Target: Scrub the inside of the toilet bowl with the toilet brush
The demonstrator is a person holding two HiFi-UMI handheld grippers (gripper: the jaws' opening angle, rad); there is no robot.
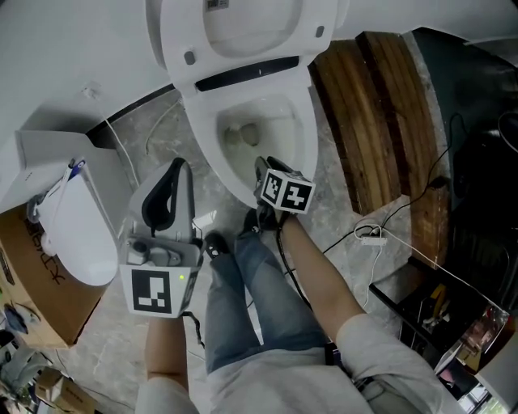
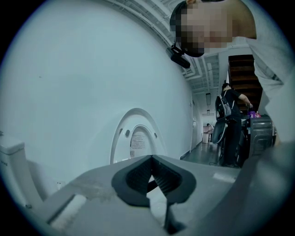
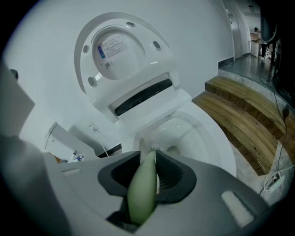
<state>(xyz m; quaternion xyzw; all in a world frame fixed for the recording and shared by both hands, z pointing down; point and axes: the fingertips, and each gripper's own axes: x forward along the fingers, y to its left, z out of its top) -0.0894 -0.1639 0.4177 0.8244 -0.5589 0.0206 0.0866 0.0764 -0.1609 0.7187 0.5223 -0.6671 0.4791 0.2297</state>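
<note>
The white toilet bowl (image 1: 283,113) stands open with its lid (image 1: 243,24) raised against the wall. My right gripper (image 1: 264,168) reaches over the bowl's front rim and is shut on the pale green handle of the toilet brush (image 3: 142,190). In the right gripper view (image 3: 148,156) the brush's bristles (image 3: 154,150) peek out just past the jaw tips, down inside the bowl (image 3: 193,133). My left gripper (image 1: 178,166) hangs left of the toilet, away from it, shut with nothing between its jaws (image 2: 151,167). It faces the wall and the raised lid (image 2: 136,138).
A wooden step (image 1: 376,113) lies right of the toilet. A white cable and power strip (image 1: 371,236) cross the floor at the right. A loose white toilet seat (image 1: 77,234) and a cardboard box (image 1: 28,279) sit at the left. The person's legs (image 1: 243,299) stand before the bowl.
</note>
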